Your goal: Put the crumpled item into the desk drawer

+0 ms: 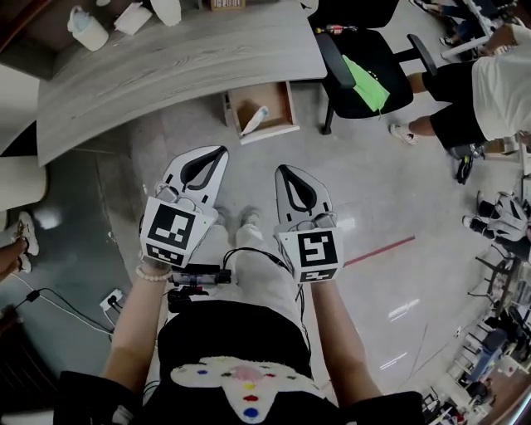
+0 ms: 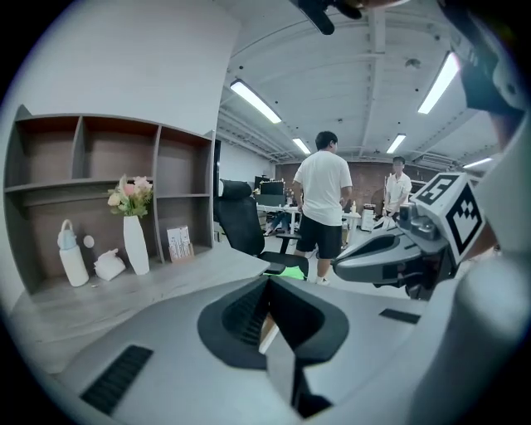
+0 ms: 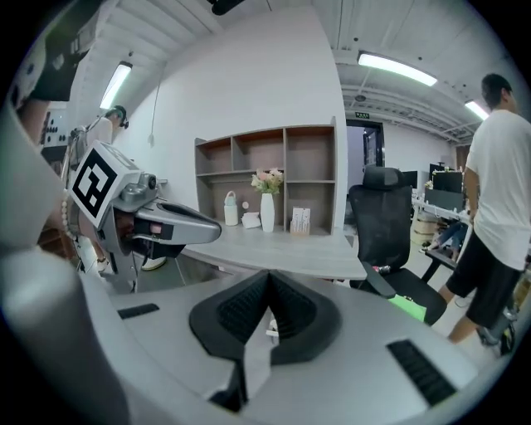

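The wooden desk drawer [image 1: 264, 105] stands pulled out under the grey desk [image 1: 182, 58], and a white crumpled item [image 1: 255, 120] lies inside it. Another crumpled white lump [image 1: 132, 17] sits on the desk top between a bottle [image 1: 87, 29] and a vase [image 1: 167, 10]; it shows beside the vase in the left gripper view [image 2: 109, 264]. My left gripper [image 1: 217, 153] and right gripper [image 1: 284, 171] hang side by side over the floor, short of the drawer. Both are shut with nothing in them [image 2: 267, 282] [image 3: 268, 276].
A black office chair [image 1: 365, 66] with a green cloth on its seat stands right of the drawer. People stand at the far right [image 1: 489, 83]. A shelf unit [image 3: 265, 178] backs the desk. Cables [image 1: 58, 303] run over the floor at the left.
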`<state>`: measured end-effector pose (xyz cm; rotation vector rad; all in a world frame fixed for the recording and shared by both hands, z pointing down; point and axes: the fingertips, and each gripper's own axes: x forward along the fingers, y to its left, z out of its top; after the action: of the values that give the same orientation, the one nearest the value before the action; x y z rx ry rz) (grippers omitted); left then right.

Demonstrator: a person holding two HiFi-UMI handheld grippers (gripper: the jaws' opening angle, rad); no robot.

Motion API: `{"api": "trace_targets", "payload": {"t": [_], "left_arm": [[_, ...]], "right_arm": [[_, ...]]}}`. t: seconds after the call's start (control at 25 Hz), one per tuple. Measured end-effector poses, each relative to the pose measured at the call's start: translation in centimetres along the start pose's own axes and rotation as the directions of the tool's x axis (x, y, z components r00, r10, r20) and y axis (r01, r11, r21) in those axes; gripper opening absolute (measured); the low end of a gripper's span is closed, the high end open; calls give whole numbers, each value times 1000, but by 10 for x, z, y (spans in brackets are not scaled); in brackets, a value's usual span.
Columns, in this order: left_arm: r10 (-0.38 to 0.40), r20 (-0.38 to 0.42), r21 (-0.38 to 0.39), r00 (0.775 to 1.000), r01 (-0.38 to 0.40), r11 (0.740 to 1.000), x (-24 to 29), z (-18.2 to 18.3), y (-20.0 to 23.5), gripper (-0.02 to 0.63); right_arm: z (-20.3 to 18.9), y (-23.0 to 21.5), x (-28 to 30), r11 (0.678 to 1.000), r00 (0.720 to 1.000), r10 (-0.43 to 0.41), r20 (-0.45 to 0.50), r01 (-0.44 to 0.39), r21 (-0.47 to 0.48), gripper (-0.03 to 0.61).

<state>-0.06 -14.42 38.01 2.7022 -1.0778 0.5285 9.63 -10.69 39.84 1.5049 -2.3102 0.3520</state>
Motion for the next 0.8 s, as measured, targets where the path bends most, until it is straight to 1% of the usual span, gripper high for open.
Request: {"api": "trace_targets", "payload": {"t": [0.36, 0.64, 0.8], "left_arm": [[17, 47, 46, 999, -19, 999, -39, 35, -4, 11], [38, 75, 56, 996, -42, 998, -62, 49, 4, 11], [39, 83, 45, 996, -43, 998, -70, 52, 5, 11]], "right_arm": [[40, 1, -22, 1000, 997, -25, 79, 26, -14, 3], [58, 16, -27, 999, 995, -2, 97, 6, -33, 3], [64, 25, -27, 998, 995, 20, 99, -14, -54, 3]]}}
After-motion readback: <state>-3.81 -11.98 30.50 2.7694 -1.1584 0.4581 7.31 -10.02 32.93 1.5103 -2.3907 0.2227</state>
